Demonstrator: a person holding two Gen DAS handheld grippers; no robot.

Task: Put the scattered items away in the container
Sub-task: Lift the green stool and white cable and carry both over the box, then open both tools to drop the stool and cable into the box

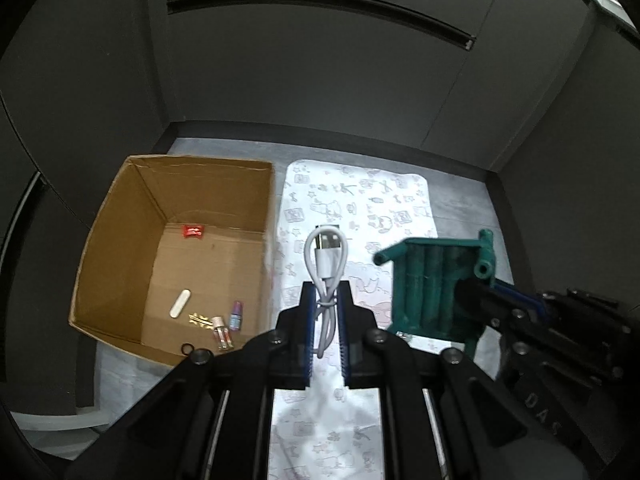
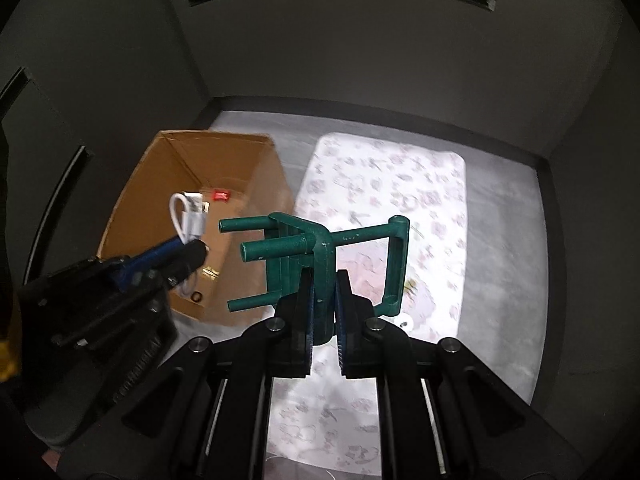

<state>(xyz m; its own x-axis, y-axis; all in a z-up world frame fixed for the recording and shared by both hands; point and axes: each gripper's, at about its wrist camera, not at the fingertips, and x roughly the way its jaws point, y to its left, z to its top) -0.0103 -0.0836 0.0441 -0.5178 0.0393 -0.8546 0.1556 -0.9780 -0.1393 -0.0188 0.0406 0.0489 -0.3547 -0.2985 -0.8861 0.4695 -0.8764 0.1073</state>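
My left gripper (image 1: pixel 326 300) is shut on a coiled white USB cable (image 1: pixel 325 256), held above the patterned mat just right of the open cardboard box (image 1: pixel 120 216). The same cable (image 2: pixel 190 216) shows in the right wrist view in front of the box (image 2: pixel 136 184). My right gripper (image 2: pixel 323 280) is shut on a small green toy chair (image 2: pixel 308 260), lifted over the mat with its legs pointing left. That chair (image 1: pixel 432 284) appears at the right of the left wrist view, with the right gripper (image 1: pixel 476 296) behind it.
Inside the box lie a red packet (image 1: pixel 192 231), a white stick (image 1: pixel 180 303), a gold clip (image 1: pixel 200 320), two small bottles (image 1: pixel 230 322) and a black ring (image 1: pixel 187 348). The white patterned mat (image 1: pixel 360 200) lies on a grey table. Dark walls enclose the table.
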